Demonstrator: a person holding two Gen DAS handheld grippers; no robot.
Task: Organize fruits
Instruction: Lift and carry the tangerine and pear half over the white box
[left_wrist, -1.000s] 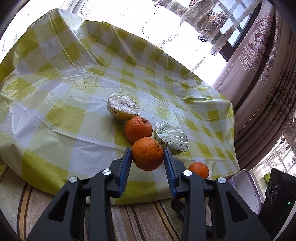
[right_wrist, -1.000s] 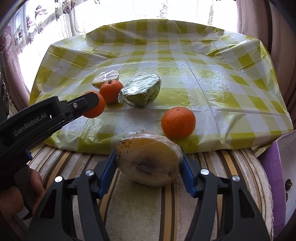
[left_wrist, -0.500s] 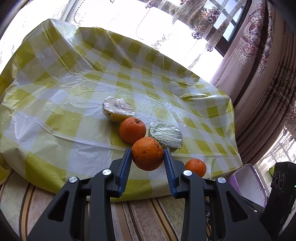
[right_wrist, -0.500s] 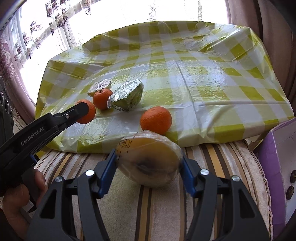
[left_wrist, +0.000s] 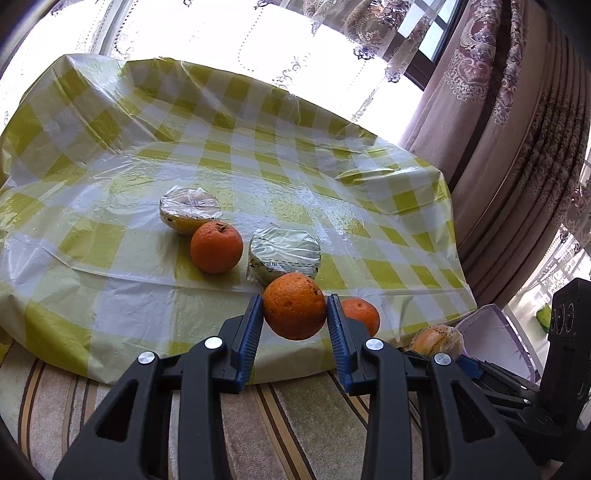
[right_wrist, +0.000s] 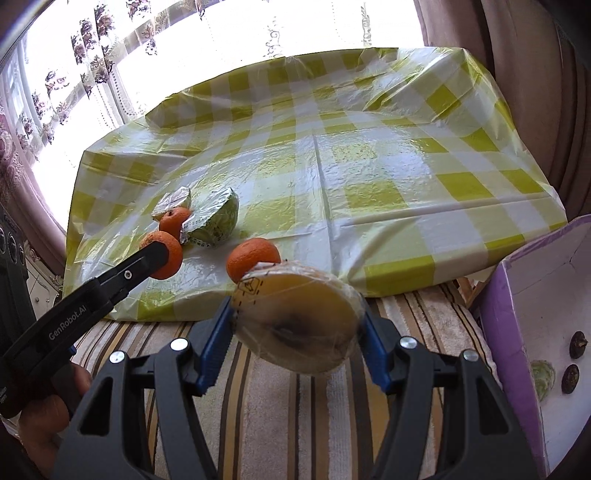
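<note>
My left gripper (left_wrist: 295, 314) is shut on an orange (left_wrist: 294, 305) and holds it above the near edge of the yellow checked cloth (left_wrist: 332, 206); it also shows in the right wrist view (right_wrist: 162, 254). My right gripper (right_wrist: 295, 317) is shut on a plastic-wrapped yellow fruit half (right_wrist: 295, 325) over the striped mat. On the cloth lie a second orange (left_wrist: 216, 246), a third orange (left_wrist: 360, 315), a wrapped yellow half (left_wrist: 189, 215) and a wrapped green half (left_wrist: 283, 255).
A purple box (right_wrist: 546, 332) stands open at the right, with a few small dark and green things inside. The striped mat (right_wrist: 295, 413) lies under both grippers. Curtains (left_wrist: 517, 147) and a bright window stand behind the cloth. A black device (left_wrist: 569, 332) is at far right.
Both grippers have drawn back and to the right with their fruit still held. The purple box has come into the right wrist view.
</note>
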